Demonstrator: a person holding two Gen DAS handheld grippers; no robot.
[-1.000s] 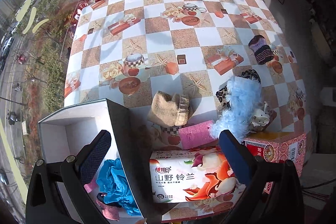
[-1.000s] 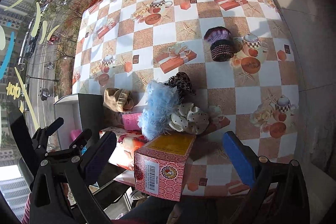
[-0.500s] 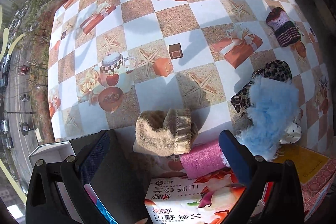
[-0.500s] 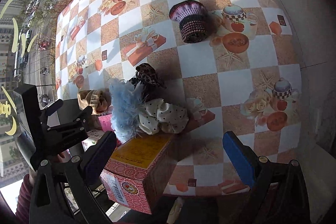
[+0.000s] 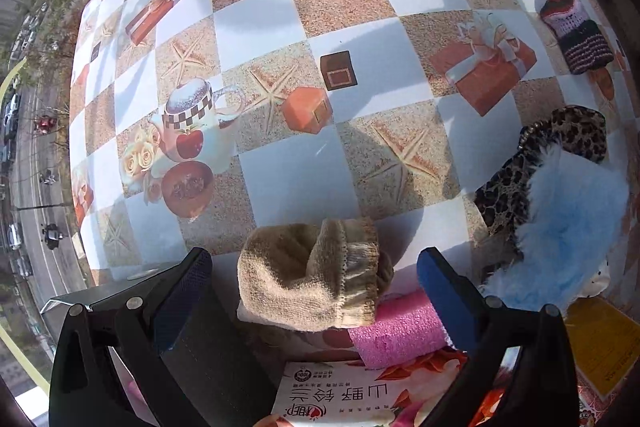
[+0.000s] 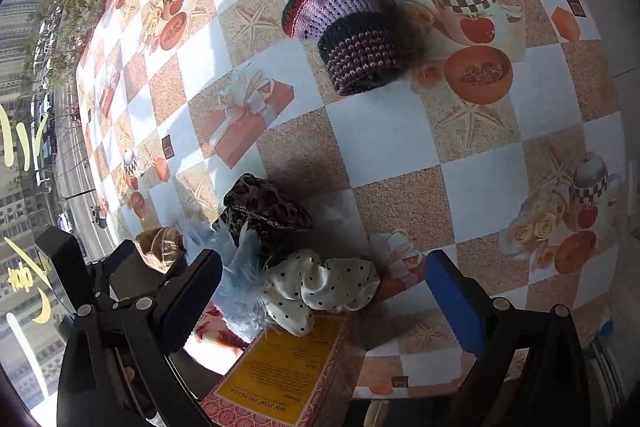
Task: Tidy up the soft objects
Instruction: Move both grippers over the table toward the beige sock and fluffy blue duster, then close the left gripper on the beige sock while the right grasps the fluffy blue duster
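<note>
- Two sets of fingers stand wide and hold nothing: the left gripper point(image 5: 312, 291) brackets the tan sock point(image 5: 310, 277), and the right gripper point(image 6: 324, 291) brackets the dotted scrunchie point(image 6: 320, 287).
- A second ago both hung back and higher, with the whole worktop point(image 5: 288, 171) in sight; both have since come forward and down, so each soft thing now fills the gap between its fingers.
- Neither pair touches cloth yet, as far as I can tell; the pads are level with the sock's sides but apart from it.
- Just under the sock lies a pink cloth point(image 5: 400, 323), and nearer still a tissue pack point(image 5: 340, 399).
- Right of that sits the blue fluff point(image 5: 568, 227), leaning on a leopard scrunchie point(image 5: 560, 151); the dotted scrunchie touches both, beside a yellow-topped box point(image 6: 288, 367).
- Well apart, alone on the far worktop, is the knit hat point(image 6: 348, 35).
- The bin that showed a blue item inside a second ago is now only a dark wall point(image 5: 212, 367) at the left gripper's near side.
- My reading: this is the reach for the next pick, sock first. Most of the pile is still out, so the sorting is early.
- Closing low on the sock risks catching the pink cloth with it.
</note>
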